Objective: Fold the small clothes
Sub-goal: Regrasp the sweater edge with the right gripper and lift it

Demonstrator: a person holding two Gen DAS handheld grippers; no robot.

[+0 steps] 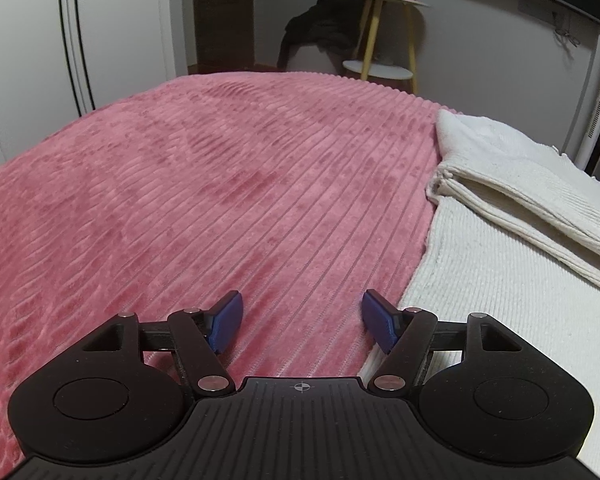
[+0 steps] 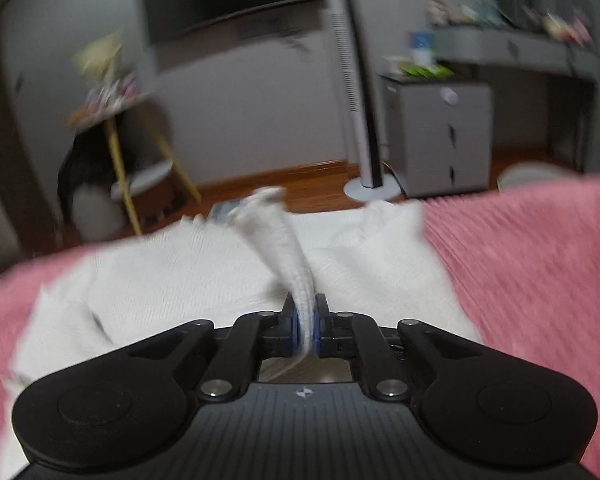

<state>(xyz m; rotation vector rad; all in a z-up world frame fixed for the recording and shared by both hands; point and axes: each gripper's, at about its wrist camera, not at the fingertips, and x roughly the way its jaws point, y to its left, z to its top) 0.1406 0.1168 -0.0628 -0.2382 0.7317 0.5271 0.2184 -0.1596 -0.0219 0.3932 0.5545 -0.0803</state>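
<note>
Right wrist view: your right gripper [image 2: 305, 326] is pinched tight on a small pale grey ribbed knit sock-like garment [image 2: 278, 240], with its 2 blue pads [image 2: 293, 326] pressing the fabric from both sides. The piece is narrow and long. Its long axis runs up and away from the jaws, leaning a little left, and its far end points toward the bed's far edge, where it looks crumpled; blur hides finer detail. It hangs above a cream-white ribbed knit cloth [image 2: 172, 280] spread on the pink ribbed plush bedspread [image 2: 532, 272]. In the left wrist view, your left gripper [image 1: 302, 320] stands wide apart with nothing between its blue pads [image 1: 228, 322], hovering over the pink bedspread [image 1: 180, 184] just beside the cream cloth's edge [image 1: 480, 280]. A folded cream towel [image 1: 512, 184] lies on that cloth, farther right.
</note>
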